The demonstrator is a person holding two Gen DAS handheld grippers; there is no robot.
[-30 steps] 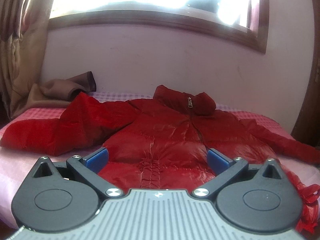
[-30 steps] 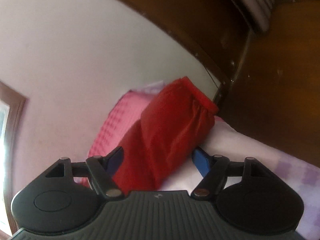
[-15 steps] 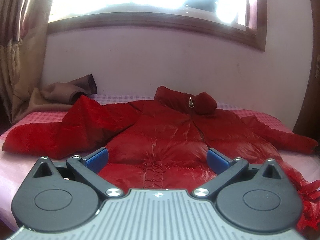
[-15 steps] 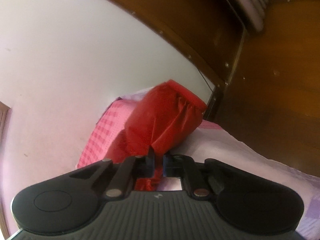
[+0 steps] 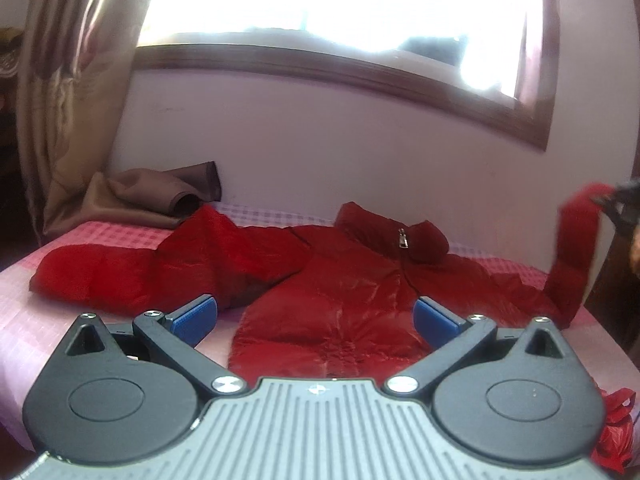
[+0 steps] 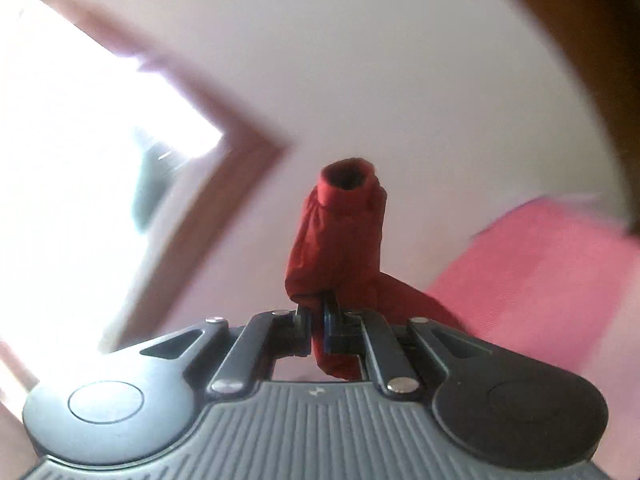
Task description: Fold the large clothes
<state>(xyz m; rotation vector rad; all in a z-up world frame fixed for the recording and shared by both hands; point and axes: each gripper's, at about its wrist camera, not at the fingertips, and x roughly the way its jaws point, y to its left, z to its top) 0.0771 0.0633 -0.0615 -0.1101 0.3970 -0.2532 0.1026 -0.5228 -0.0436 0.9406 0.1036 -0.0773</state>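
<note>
Far left in the left wrist view: brown curtain point(image 5: 76, 92) hanging beside the bright window point(image 5: 340, 16), a brown garment point(image 5: 156, 196) crumpled at its foot against the pale wall point(image 5: 360, 152). Next along, on the pink checked bed point(image 5: 116, 236): red puffer jacket point(image 5: 332, 280) spread front-up, zip closed to the collar, one sleeve point(image 5: 120, 276) stretched out flat toward the left edge of the bed. Low in the middle: left gripper point(image 5: 316, 316), blue pads point(image 5: 194, 318) spread wide apart, nothing between them, hovering just short of the jacket's hem. Further right: the other sleeve point(image 5: 576, 248) lifted off the bed and rising steeply to the frame's edge, its cuff end pinched by a dark shape there, blurred. Bottom right corner: a scrap of bright red plastic or fabric point(image 5: 616, 428), too cut off to identify. No container visible in either view. Over in the right wrist view, from the left: overexposed window point(image 6: 80, 160) with its brown frame, then pale wall point(image 6: 400, 80), then right gripper point(image 6: 318, 320) clamped tight on the red sleeve point(image 6: 340, 236), a fold of fabric squeezed between the pads and hanging below them, open cuff pointing up and away from the camera. Right of that: pink bedding point(image 6: 532, 276), motion-blurred, with dark wood point(image 6: 600, 40) along the upper right edge.
</note>
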